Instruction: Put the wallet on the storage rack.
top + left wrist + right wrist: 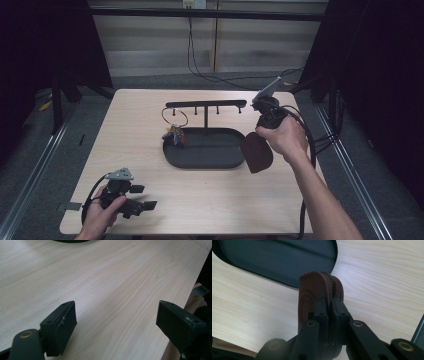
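Observation:
A brown leather zip pouch hangs from my right gripper, just off the right end of the black oval tray. In the right gripper view the jaws are shut on the brown pouch, its zipper edge facing up, with the tray behind it. A bunch of keys on a wire ring hangs from the black hook rack above the tray's left end. My left gripper rests at the table's near left corner, open, with bare wood between its pads.
The light wooden table ends close to my left gripper at the front edge. Cables trail off the far side onto the floor. Dark curtains and metal rails flank the table.

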Tool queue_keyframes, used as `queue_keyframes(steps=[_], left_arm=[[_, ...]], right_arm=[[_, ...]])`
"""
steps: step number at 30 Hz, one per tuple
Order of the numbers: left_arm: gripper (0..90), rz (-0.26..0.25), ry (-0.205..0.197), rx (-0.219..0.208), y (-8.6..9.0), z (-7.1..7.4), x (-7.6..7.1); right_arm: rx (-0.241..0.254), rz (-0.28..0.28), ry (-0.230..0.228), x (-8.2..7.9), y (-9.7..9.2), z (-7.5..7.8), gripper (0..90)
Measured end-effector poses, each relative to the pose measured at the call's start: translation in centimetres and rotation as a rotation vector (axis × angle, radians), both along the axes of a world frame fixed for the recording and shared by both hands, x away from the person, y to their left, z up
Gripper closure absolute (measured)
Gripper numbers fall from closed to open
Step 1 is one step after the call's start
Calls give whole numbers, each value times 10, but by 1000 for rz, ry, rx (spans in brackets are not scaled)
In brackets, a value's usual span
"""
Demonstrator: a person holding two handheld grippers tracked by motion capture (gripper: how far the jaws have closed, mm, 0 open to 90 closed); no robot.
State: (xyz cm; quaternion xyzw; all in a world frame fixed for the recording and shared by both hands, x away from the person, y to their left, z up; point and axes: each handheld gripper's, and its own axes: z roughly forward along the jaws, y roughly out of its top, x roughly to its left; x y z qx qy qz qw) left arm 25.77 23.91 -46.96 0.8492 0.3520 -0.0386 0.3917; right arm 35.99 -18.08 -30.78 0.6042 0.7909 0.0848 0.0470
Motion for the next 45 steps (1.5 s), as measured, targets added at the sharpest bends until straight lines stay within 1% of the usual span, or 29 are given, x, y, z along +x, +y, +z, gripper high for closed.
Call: queue_keyframes(steps=[4,5,9,15,18,22,23,25,26,27,28,29,30,31,32,33,36,37,38,39,40,41,45], left_arm=[[164,-12,-2,-4,-1,1,-1],[164,-16,-5,-16,-2,2,-2],[164,-19,-13,-9,-4,3,-3],[164,-8,-13,-14,-3,2,-3],[164,-14,-7,-5,-3,2,-3],[164,-13,-10,-2,-4,2,-3],[164,-10,-9,-2,-4,1,-3],[164,-12,-11,1,-4,2,-3],[164,-12,-12,0,-3,2,-3],[164,-12,-9,-3,-3,2,-3],[164,-12,-8,-5,-3,2,-2],[164,-12,-8,-5,-3,2,-2],[164,-11,-11,1,-3,1,-2],[164,-14,-10,4,-3,1,-2],[164,-12,-11,3,-3,1,-2],[164,-15,-10,2,-3,1,-2],[164,-10,-11,3,-3,1,-2],[164,-13,-7,5,-3,1,-2],[164,-13,-7,5,-3,1,-2],[164,-11,-10,5,-4,1,-2],[164,-14,-9,4,-4,1,-2],[164,-17,-9,5,-3,1,-2],[164,-12,-10,8,-3,1,-2]], right_arm=[[9,1,-12,5,4,2,834],[15,3,-13,7,5,2,833],[28,0,-14,11,5,1,833],[45,-8,-28,18,4,0,833],[60,-11,-35,23,3,-1,833],[70,-12,-39,26,2,-2,834],[83,-21,-46,30,0,-5,834],[91,-24,-45,31,0,-6,834],[106,-25,-53,34,1,-10,835],[106,-25,-53,34,1,-10,835],[123,-24,-55,37,4,-15,836],[123,-24,-55,37,4,-15,836],[127,-28,-61,38,4,-18,836],[135,-23,-53,41,6,-23,836],[147,-24,-54,43,7,-25,836],[147,-24,-54,43,7,-25,836],[175,-30,-53,46,7,-29,836],[189,-44,-53,48,6,-30,837],[189,-44,-53,48,6,-30,837],[200,-51,-50,48,5,-30,836],[223,-61,-55,50,2,-32,837],[223,-61,-55,50,2,-32,837],[263,-82,-57,52,-2,-39,837]])
